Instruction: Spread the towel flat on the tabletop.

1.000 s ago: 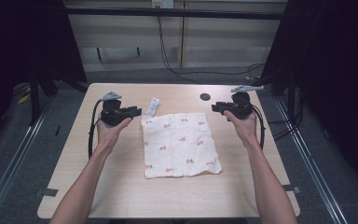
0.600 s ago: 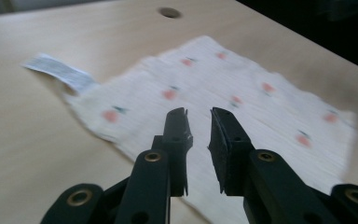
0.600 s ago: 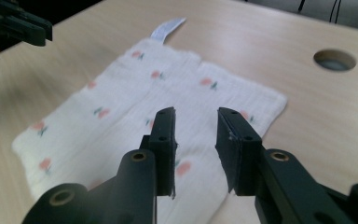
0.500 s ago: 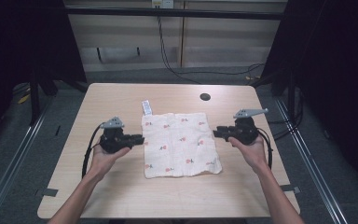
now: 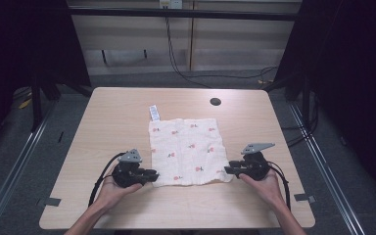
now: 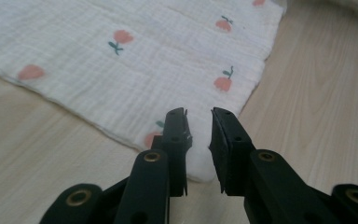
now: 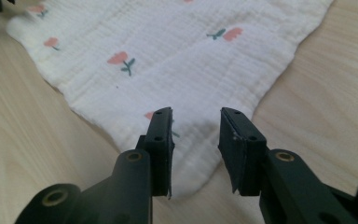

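Observation:
A white cloth (image 5: 188, 151) with small red flower prints lies flat in the middle of the wooden table (image 5: 103, 122). A white label (image 5: 153, 112) sticks out at its far left corner. My left gripper (image 5: 152, 175) rests at the cloth's near left corner, jaws open. In the left gripper view that gripper (image 6: 199, 116) stands over the cloth's corner (image 6: 200, 165), which lies between the jaws. My right gripper (image 5: 226, 170) is at the near right corner. Seen in the right gripper view, my right gripper (image 7: 196, 115) is open, with the cloth corner (image 7: 191, 172) under its jaws.
A round dark hole (image 5: 215, 102) sits in the table top at the far right. Cables (image 5: 103, 171) trail from both grippers toward the table's near edge. Dark floor and metal rails (image 5: 24, 147) surround the table.
Both grippers have come from the cloth's far corners down along its sides to its near corners. The cloth has not moved.

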{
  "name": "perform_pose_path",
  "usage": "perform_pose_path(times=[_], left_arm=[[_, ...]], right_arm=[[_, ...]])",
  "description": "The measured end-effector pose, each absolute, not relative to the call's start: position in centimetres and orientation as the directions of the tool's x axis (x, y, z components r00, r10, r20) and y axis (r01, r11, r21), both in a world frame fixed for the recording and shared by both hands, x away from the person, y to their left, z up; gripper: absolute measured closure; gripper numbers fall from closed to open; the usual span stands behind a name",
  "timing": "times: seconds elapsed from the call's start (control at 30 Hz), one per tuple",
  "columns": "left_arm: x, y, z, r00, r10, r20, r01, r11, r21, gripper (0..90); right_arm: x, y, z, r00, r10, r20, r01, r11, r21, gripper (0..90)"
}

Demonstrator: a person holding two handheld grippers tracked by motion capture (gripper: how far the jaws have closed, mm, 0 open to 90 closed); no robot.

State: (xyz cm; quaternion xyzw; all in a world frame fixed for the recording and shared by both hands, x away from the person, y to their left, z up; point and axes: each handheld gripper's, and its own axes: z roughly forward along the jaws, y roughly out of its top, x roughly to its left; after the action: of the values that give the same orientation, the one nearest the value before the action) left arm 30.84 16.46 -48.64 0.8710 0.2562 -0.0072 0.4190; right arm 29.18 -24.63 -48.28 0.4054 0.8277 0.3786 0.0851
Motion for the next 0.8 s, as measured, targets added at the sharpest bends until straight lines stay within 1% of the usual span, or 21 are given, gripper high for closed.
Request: perform_pose_path(times=[0.1,0.17,0.23,0.3,0.33,0.37,0.43,0.5,0.57,0.6,0.8], left_arm=[[30.6,15.8,-49.1,0.886,0.410,-0.217,0.430,-0.552,0.714,75.3],[30.3,15.5,-49.2,0.893,0.396,-0.215,0.420,-0.562,0.713,72.5],[30.0,15.2,-49.5,0.897,0.393,-0.202,0.411,-0.574,0.708,66.7],[29.7,15.1,-49.7,0.898,0.397,-0.188,0.407,-0.591,0.697,65.5],[29.6,15.1,-49.9,0.900,0.403,-0.167,0.395,-0.588,0.706,66.1],[29.5,15.1,-49.9,0.899,0.408,-0.160,0.393,-0.591,0.704,68.8],[29.4,15.1,-49.9,0.903,0.415,-0.111,0.364,-0.601,0.711,78.2],[29.4,15.3,-49.8,0.902,0.420,-0.098,0.361,-0.613,0.703,85.5],[29.5,15.6,-49.8,0.907,0.409,-0.095,0.354,-0.622,0.699,87.7],[29.6,15.8,-49.7,0.906,0.411,-0.103,0.362,-0.624,0.693,88.1],[29.7,17.4,-49.7,0.896,0.422,-0.140,0.394,-0.606,0.691,88.5]], right_arm=[[29.2,-24.6,-49.0,-0.651,0.743,0.157,0.615,0.396,0.682,63.9],[29.2,-24.6,-49.5,-0.647,0.750,0.138,0.618,0.410,0.670,63.5],[29.3,-24.5,-49.7,-0.643,0.756,0.125,0.624,0.421,0.659,62.7],[29.3,-24.4,-49.7,-0.643,0.757,0.116,0.618,0.423,0.662,63.2],[29.3,-24.4,-49.7,-0.638,0.763,0.110,0.621,0.424,0.660,63.9],[29.3,-24.3,-49.7,-0.644,0.758,0.100,0.611,0.432,0.664,65.6],[29.1,-24.1,-49.7,-0.649,0.756,0.081,0.601,0.445,0.664,70.5],[29.0,-23.9,-49.7,-0.660,0.749,0.061,0.588,0.464,0.663,78.0],[28.9,-23.9,-49.7,-0.656,0.751,0.067,0.591,0.457,0.664,86.9],[28.9,-23.9,-49.7,-0.658,0.749,0.079,0.595,0.452,0.665,88.4],[28.0,-24.0,-49.6,-0.671,0.733,0.107,0.602,0.455,0.656,90.0]])
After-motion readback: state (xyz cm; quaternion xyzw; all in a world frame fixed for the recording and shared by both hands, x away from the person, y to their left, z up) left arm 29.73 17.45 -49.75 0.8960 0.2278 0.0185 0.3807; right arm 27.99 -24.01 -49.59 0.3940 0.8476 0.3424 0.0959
